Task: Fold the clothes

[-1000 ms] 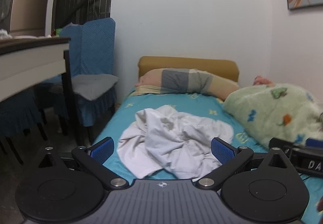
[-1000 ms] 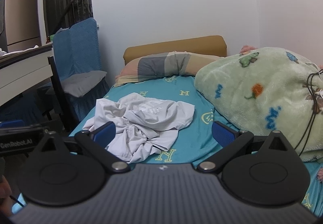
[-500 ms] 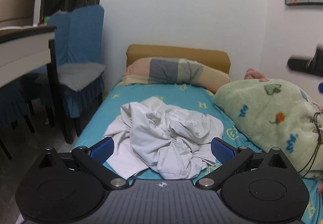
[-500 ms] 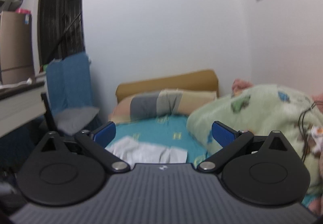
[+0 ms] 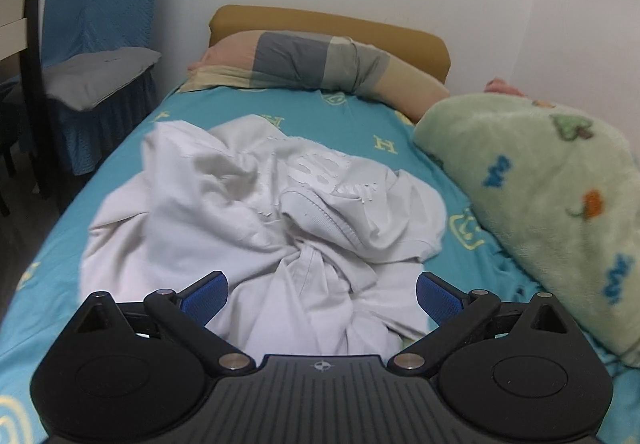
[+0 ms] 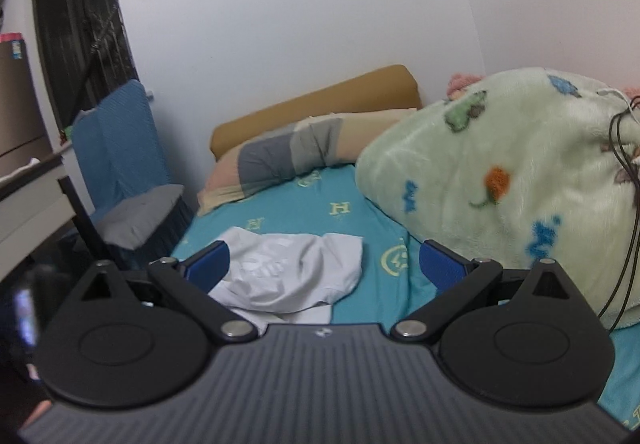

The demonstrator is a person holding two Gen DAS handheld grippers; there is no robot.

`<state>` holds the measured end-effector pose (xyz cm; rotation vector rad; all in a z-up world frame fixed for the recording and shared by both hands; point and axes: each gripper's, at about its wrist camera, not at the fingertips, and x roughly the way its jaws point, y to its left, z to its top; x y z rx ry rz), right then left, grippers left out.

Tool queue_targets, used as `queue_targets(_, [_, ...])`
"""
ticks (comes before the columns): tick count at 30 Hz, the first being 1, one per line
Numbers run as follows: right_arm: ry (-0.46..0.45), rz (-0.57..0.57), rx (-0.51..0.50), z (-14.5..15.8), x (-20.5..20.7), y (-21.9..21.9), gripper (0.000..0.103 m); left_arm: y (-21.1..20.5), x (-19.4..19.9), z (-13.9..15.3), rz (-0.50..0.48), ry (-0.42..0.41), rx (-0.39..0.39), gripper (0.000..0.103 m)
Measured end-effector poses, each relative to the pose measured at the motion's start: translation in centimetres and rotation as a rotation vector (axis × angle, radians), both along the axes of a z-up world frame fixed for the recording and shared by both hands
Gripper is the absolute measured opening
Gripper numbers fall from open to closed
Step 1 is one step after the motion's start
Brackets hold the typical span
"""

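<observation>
A crumpled white shirt (image 5: 260, 212) lies in a heap on the teal bed sheet (image 5: 360, 124). My left gripper (image 5: 322, 294) is open and empty, just above the near edge of the heap, its blue pads on either side of a bunched fold. My right gripper (image 6: 324, 264) is open and empty, held higher and back from the bed. In the right wrist view the shirt (image 6: 296, 272) shows low between its fingers, partly hidden by the gripper body.
A green fleece blanket (image 5: 552, 188) is piled along the bed's right side, with black cords (image 6: 624, 204) over it. A striped pillow (image 5: 320, 64) and tan headboard (image 5: 328, 24) are at the far end. A blue-covered chair (image 5: 96, 44) and a desk stand left of the bed.
My left gripper has moved forward and down toward the shirt, which now fills its view. My right gripper tilted up, then came back down a little. Both stayed open.
</observation>
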<state>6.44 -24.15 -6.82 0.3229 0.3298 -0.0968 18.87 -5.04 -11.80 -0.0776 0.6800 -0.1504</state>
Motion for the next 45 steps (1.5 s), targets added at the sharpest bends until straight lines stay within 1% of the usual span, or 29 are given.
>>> queue_targets(3, [0.027, -0.030, 0.017, -1.5, 1.0, -0.7, 0.103, -0.8, 2.2, -2.2, -0.012, 0.000, -0.007, 0.097])
queue_targets(4, [0.036, -0.040, 0.022, -2.0, 1.3, -0.9, 0.103, -1.2, 2.8, -2.7, -0.020, -0.005, 0.006, 0.096])
queue_targets(6, [0.054, -0.060, 0.033, -3.0, 2.0, -1.4, 0.103, -2.2, 3.8, -3.8, -0.034, -0.019, 0.058, 0.089])
queue_targets(7, [0.063, -0.070, 0.039, -3.5, 2.3, -1.6, 0.103, -2.5, 4.1, -4.1, -0.030, -0.019, 0.083, 0.076])
queue_targets(8, [0.069, -0.076, 0.042, -4.0, 2.6, -1.7, 0.103, -2.7, 4.5, -4.3, -0.022, -0.015, 0.103, 0.060])
queue_targets(9, [0.073, -0.079, 0.044, -4.4, 2.8, -1.7, 0.103, -2.6, 4.7, -4.4, -0.012, -0.012, 0.110, 0.051])
queue_targets(10, [0.078, -0.082, 0.046, -4.8, 3.1, -1.7, 0.103, -2.2, 4.7, -4.3, -0.005, -0.008, 0.105, 0.030])
queue_targets(11, [0.082, -0.085, 0.047, -5.2, 3.3, -1.6, 0.103, -1.7, 4.6, -3.9, -0.006, -0.005, 0.095, 0.019])
queue_targets(12, [0.086, -0.087, 0.049, -5.6, 3.6, -1.6, 0.103, -1.2, 4.4, -3.3, -0.009, -0.002, 0.085, 0.017])
queue_targets(15, [0.081, -0.073, 0.048, -6.1, 4.1, -1.2, 0.103, 0.5, 2.3, -0.3, -0.029, -0.047, 0.061, 0.013])
queue_targets(19, [0.040, -0.022, 0.004, -6.0, 3.7, 0.2, 0.103, 3.6, -2.3, 5.4, -0.072, -0.123, 0.033, 0.012])
queue_targets(22, [0.016, 0.036, -0.029, -5.6, 2.9, 1.7, 0.103, 6.5, -5.9, 8.8, -0.081, -0.164, -0.026, 0.011])
queue_targets(25, [0.007, 0.115, -0.064, -5.2, 1.8, 3.7, 0.103, 9.3, -8.8, 10.5, -0.061, -0.194, -0.091, 0.011])
queue_targets(27, [0.019, 0.170, -0.108, -5.3, 1.2, 5.6, 0.103, 11.0, -10.2, 10.8, -0.031, -0.193, -0.154, 0.011])
queue_targets(32, [0.055, 0.334, -0.226, -6.1, 0.3, 10.7, 0.103, 13.0, -11.1, 10.4, 0.005, -0.176, -0.230, 0.012])
queue_targets(33, [0.058, 0.335, -0.227, -6.1, 0.5, 11.1, 0.103, 13.2, -10.7, 10.3, 0.004, -0.165, -0.253, 0.012])
queue_targets(36, [0.060, 0.278, -0.188, -5.6, 1.6, 11.4, 0.103, 14.1, -10.3, 9.7, -0.008, -0.153, -0.286, 0.012])
queue_targets(40, [0.062, 0.202, -0.136, -5.0, 3.1, 11.7, 0.103, 15.0, -9.5, 8.4, -0.010, -0.155, -0.284, 0.012])
queue_targets(43, [0.064, 0.144, -0.097, -4.6, 4.2, 11.9, 0.103, 15.4, -8.7, 7.5, 0.001, -0.136, -0.288, 0.012])
queue_targets(45, [0.065, 0.106, -0.072, -4.3, 4.9, 12.1, 0.103, 15.4, -8.2, 7.2, -0.004, -0.144, -0.288, 0.012])
